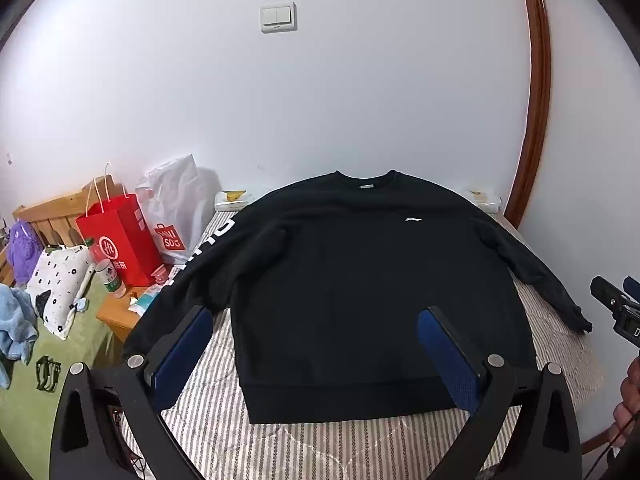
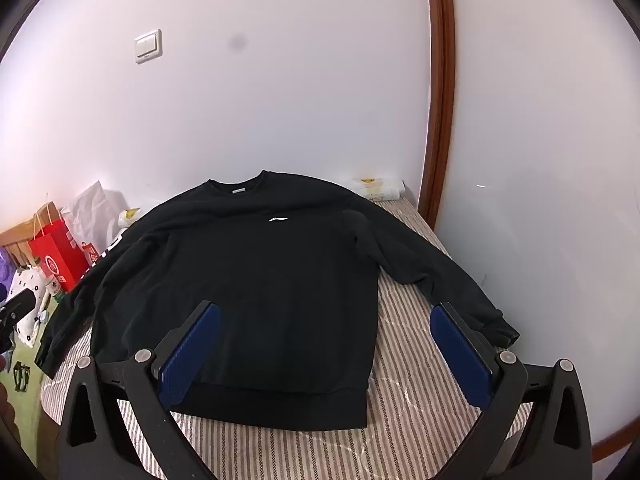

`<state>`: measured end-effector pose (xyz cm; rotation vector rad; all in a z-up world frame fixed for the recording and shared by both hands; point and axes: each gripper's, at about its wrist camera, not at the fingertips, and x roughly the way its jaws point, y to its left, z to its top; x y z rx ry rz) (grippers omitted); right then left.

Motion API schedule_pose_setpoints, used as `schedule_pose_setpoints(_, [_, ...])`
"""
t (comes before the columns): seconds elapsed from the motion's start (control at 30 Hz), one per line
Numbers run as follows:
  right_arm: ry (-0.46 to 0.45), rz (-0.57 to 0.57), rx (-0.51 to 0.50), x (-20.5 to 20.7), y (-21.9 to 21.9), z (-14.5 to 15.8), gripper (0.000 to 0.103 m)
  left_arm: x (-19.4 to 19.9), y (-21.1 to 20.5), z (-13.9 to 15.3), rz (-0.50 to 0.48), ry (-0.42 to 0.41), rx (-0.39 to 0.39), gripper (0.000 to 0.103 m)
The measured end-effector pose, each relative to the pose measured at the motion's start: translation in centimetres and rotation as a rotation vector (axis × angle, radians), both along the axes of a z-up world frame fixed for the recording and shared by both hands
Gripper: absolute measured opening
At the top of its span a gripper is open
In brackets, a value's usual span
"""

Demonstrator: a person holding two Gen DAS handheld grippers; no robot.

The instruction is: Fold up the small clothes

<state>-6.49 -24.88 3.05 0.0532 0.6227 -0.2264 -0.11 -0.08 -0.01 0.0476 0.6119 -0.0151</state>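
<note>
Left gripper (image 1: pixel 316 344) and right gripper (image 2: pixel 326 340) both spread wide, empty, above hem of black sweatshirt (image 2: pixel 248 280)
Sweatshirt flat, front up, on striped bed (image 2: pixel 400 420); risk: pinching bedcover with hem, or left sleeve (image 1: pixel 180 280) overhanging edge dragging during fold

Bare striped bed (image 2: pixel 400 376) lies open in front of the sweatshirt (image 2: pixel 248 288) hem and beside its right sleeve. The white wall (image 2: pixel 540 200) hems in the right edge (close behind the cuff); a red bag (image 1: pixel 120 236) and clutter crowd the left.
</note>
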Motion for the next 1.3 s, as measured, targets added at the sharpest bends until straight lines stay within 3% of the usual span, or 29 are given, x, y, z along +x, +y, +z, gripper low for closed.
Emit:
schedule_pose_setpoints(0.1, [0.011, 0.0, -0.001, 0.1, 0.0, 0.0, 0.103, -0.5, -0.6, 0.0, 0.005, -0.012, 0.022, 0.103])
schedule_pose_setpoints(0.2, [0.012, -0.004, -0.006, 0.4, 0.0, 0.0, 0.103, -0.3, 0.2, 0.2, -0.006, 0.006, -0.012, 0.103])
schedule_pose_setpoints(1.3, [-0.009, 0.026, -0.003, -0.2, 1.9, 0.9, 0.103, -0.3, 0.4, 0.1, 0.005, -0.001, -0.026, 0.103])
